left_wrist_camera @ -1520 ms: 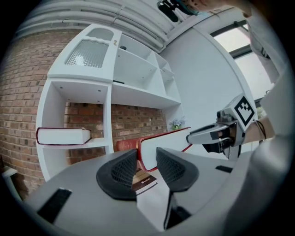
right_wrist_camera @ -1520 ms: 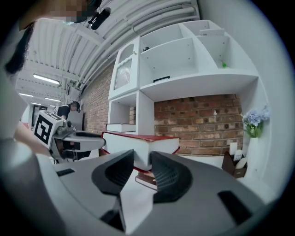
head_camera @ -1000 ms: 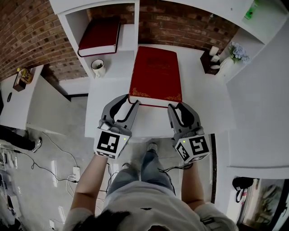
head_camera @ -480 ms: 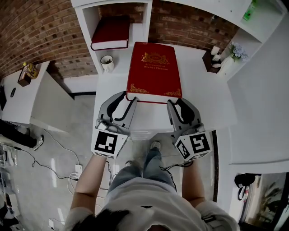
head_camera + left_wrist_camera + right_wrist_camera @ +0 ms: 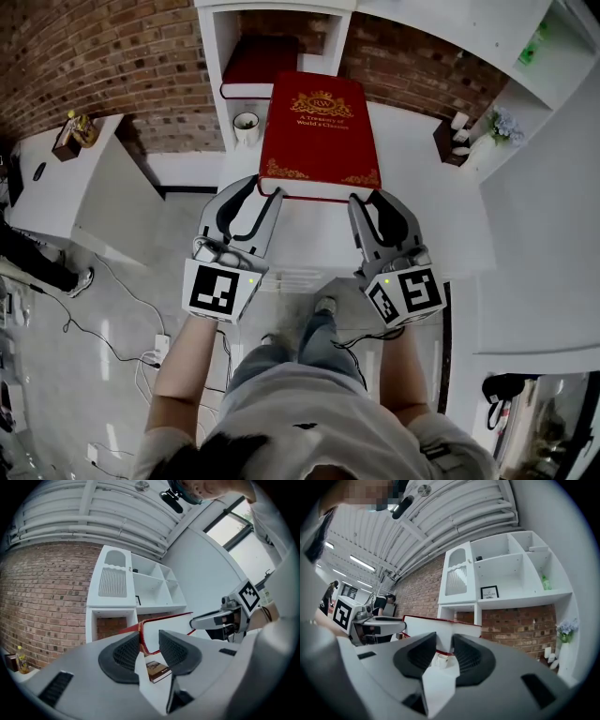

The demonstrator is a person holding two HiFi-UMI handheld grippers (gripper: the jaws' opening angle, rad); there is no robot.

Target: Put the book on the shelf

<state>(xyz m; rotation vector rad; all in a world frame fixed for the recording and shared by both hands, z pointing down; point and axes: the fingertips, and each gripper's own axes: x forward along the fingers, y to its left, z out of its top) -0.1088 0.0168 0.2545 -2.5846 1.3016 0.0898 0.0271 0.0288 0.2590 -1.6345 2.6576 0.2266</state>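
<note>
Since a second ago the big red book (image 5: 319, 131) has travelled up the frame. Its far edge now reaches the open cubby of the white shelf unit (image 5: 217, 56), which has slid from the upper left toward top centre. The left gripper (image 5: 266, 195) is clenched on the book's near left corner and the right gripper (image 5: 366, 201) on its near right corner, as before. A second red book (image 5: 262, 61) lies inside the cubby, with a mug (image 5: 246, 122) just below it. Under the carried book is a white desk (image 5: 309, 244). A brick wall (image 5: 112, 56) runs behind, flowers (image 5: 502, 127) stand at the upper right, and cables (image 5: 103, 309) trail over the floor (image 5: 56, 375) at left.
</note>
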